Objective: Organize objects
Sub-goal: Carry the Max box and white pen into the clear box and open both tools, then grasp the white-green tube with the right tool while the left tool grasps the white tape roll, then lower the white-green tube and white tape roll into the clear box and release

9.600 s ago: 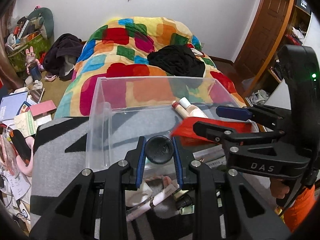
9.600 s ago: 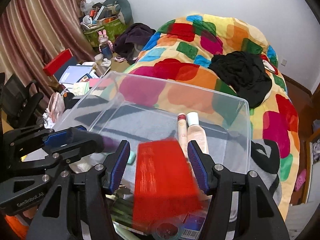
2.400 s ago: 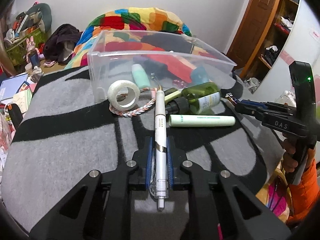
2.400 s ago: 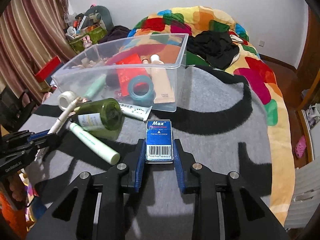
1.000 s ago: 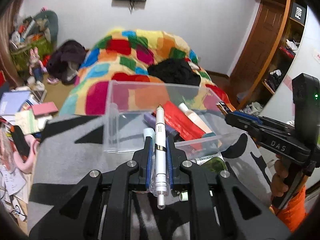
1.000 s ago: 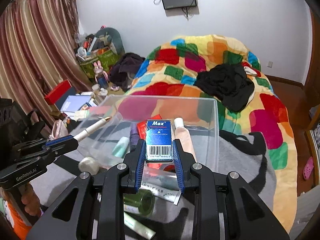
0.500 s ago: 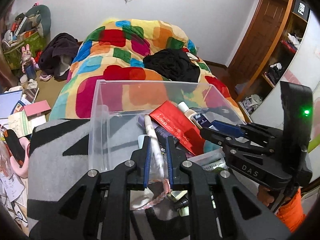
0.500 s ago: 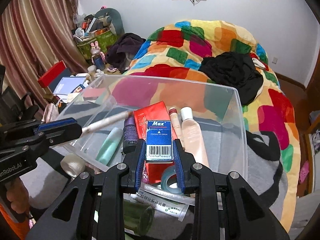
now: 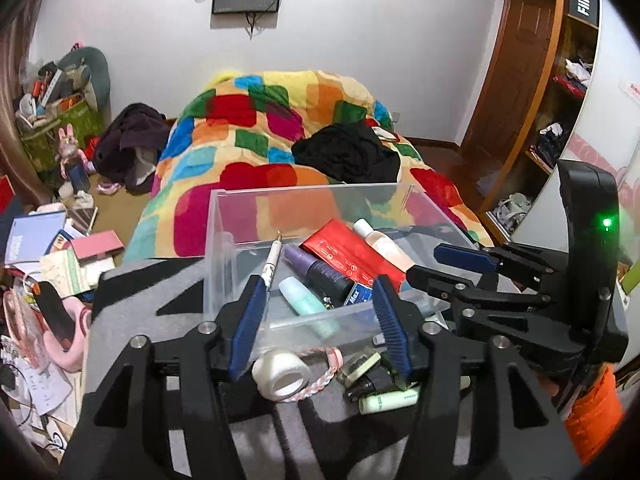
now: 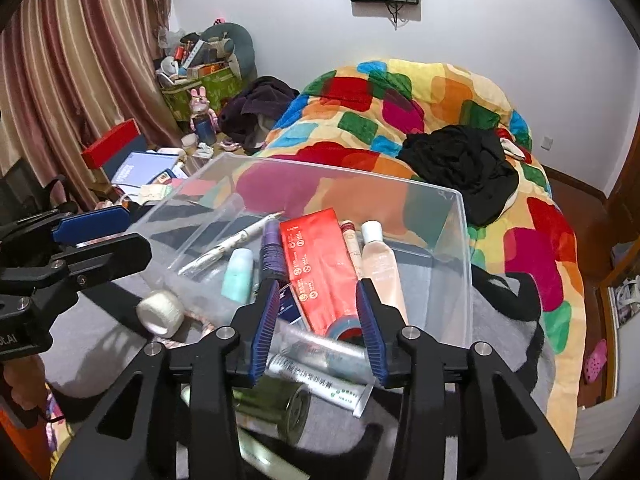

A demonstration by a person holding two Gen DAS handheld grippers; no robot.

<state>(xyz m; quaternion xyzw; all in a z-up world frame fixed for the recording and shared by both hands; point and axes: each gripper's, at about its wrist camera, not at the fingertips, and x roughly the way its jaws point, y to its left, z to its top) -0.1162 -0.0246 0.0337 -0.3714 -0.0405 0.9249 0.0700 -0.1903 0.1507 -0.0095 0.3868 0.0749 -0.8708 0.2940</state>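
Inside, slim white pen [image 9: 271, 261], clear bin [image 9: 224, 248]

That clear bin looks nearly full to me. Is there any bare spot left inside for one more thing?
Yes. The clear bin has bare floor along its right wall, beside the pink bottle, and at the far end beyond the red packet. The left half is crowded: white pen, mint tube and purple bottle lie close together.

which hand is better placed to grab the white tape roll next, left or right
Left, probably. The white tape roll lies outside the clear bin, just below the open left gripper, whose jaws have just opened with nothing between them. The right gripper hangs over the bin's other side.
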